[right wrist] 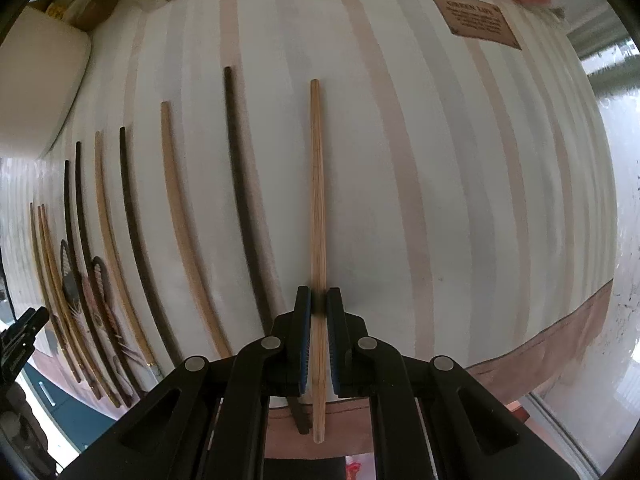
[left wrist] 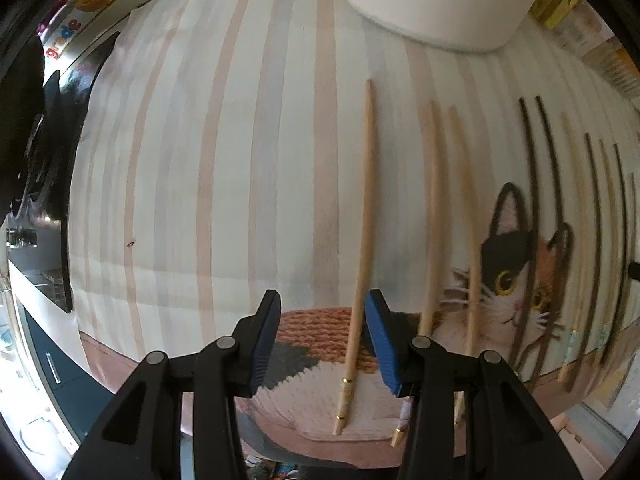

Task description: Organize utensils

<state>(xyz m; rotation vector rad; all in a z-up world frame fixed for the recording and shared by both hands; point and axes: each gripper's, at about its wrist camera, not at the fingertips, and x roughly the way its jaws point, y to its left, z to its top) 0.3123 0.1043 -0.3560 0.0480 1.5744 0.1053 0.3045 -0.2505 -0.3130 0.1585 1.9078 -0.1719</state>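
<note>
1. Nearest, the right gripper point(right wrist: 319, 312) is clamped tight on a light wooden chopstick point(right wrist: 318, 208). The stick runs from 6 o'clock toward 12 between the pads, over the striped cloth point(right wrist: 420, 160).
2. The left gripper point(left wrist: 323, 336) stands partly open, pointing down at a pale chopstick with gold bands point(left wrist: 362, 256). That stick lies between the jaws, close beside the blue right-hand pad point(left wrist: 382, 344); whether they touch is unclear, and nothing is gripped yet.
3. Toward 3 o'clock of the left gripper, more chopsticks, pale and dark point(left wrist: 528, 216), lie in a row across the cat picture point(left wrist: 516, 276) on the cloth.
4. Farthest, at 12 o'clock, stands a white container point(left wrist: 436, 4).
5. The step appears to be picking up sticks for pairing. Next, the left jaws probably need to close squarely on their stick before lifting.
</note>
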